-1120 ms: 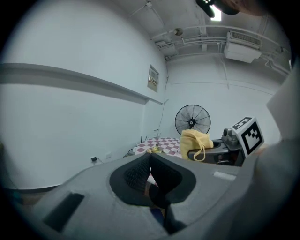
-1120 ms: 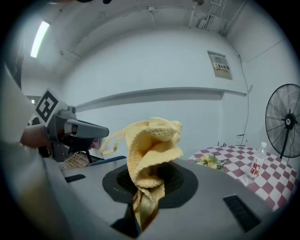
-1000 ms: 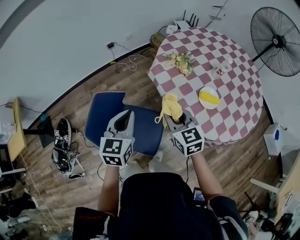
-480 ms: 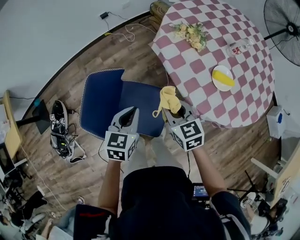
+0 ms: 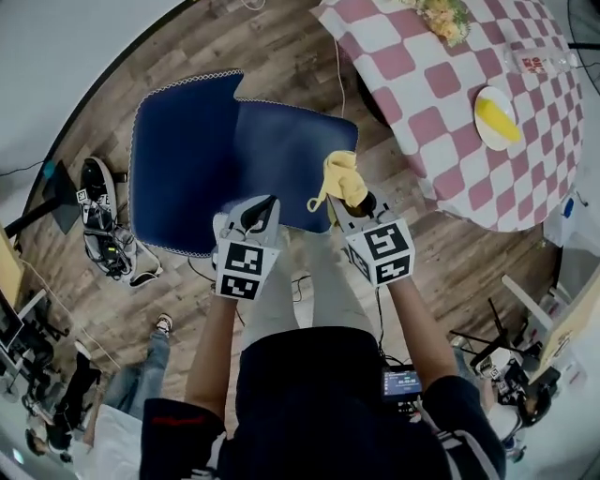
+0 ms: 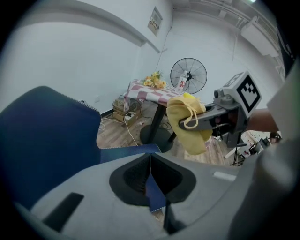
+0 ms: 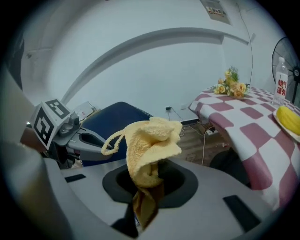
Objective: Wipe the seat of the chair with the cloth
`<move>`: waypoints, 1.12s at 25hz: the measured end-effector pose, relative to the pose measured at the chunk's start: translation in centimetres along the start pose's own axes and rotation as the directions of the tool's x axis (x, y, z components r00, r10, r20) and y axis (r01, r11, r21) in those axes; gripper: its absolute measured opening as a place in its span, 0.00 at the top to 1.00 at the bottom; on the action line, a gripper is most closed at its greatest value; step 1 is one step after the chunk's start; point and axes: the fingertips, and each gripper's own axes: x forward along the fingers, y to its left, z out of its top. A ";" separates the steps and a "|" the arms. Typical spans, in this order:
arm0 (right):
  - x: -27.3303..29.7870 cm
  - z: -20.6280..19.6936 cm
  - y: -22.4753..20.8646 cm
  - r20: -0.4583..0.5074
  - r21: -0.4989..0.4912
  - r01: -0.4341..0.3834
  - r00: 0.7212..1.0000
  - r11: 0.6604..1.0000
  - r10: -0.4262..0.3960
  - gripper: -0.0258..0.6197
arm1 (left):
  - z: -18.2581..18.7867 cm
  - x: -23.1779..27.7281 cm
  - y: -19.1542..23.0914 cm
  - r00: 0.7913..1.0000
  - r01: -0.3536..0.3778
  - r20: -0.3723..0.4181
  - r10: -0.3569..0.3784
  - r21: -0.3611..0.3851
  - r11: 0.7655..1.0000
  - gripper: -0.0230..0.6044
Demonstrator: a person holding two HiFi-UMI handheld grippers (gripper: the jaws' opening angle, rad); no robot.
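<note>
The yellow cloth (image 5: 341, 178) is bunched up and clamped in the right gripper (image 5: 352, 202). The right gripper view shows its jaws closed on a fold of the cloth (image 7: 150, 145), with most of it standing up above them and a loop of cord hanging off to one side. In the head view it sits over the front right corner of the blue seat (image 5: 281, 155). I cannot tell whether it touches the fabric. In the left gripper view the cloth (image 6: 187, 122) hangs beside that corner with floorboards behind it.

The left gripper (image 5: 261, 208) is just beside the right one, over the front edge of the seat. Its jaws are together with nothing between them, and in its own view the left gripper (image 6: 150, 171) shows them meeting along a thin line. Both grippers tilt down toward the chair from the person's outstretched arms.

The backrest (image 5: 178, 150) joins the far edge of the seat and has a pale stitched border. The chair stands on a wooden floor (image 5: 281, 47).

Near the right edge of the seat is a round table (image 5: 450, 94) covered in red and white checks. It carries a white plate (image 5: 495, 117) with something yellow on it, a bottle (image 5: 534, 64) and a bunch of flowers (image 5: 445, 17). A standing fan (image 6: 188, 75) is behind the table. Beyond the backrest, shoes (image 5: 103, 225) and cables lie on the floor.
</note>
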 end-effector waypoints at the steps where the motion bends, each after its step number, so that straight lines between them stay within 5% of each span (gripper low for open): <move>1: 0.8 -0.8 0.1 -0.009 0.006 -0.003 1.000 1.000 0.003 0.85 | -1.2 0.7 0.3 1.000 -0.002 -0.021 0.002 0.011 1.000 0.94; 4: 3.1 -3.6 0.5 -0.039 0.028 -0.015 0.999 1.000 0.016 0.85 | -4.8 3.0 1.0 0.996 -0.015 -0.086 0.020 0.055 0.998 0.93; 10: 6.2 -9.6 1.3 -0.131 0.051 -0.038 0.990 0.998 0.044 0.85 | -11.4 6.3 2.4 0.981 -0.024 -0.194 0.025 0.006 1.000 0.93; 21: 11.0 -18.7 0.9 -0.238 0.048 -0.027 0.971 0.998 0.038 0.85 | -21.6 12.4 4.5 0.960 -0.032 -0.281 0.017 -0.049 0.998 0.93; 28: 13.3 -22.9 -0.7 -0.272 0.048 0.000 0.962 0.999 0.013 0.85 | -24.8 16.5 4.8 0.955 -0.006 -0.297 -0.016 -0.072 0.997 0.65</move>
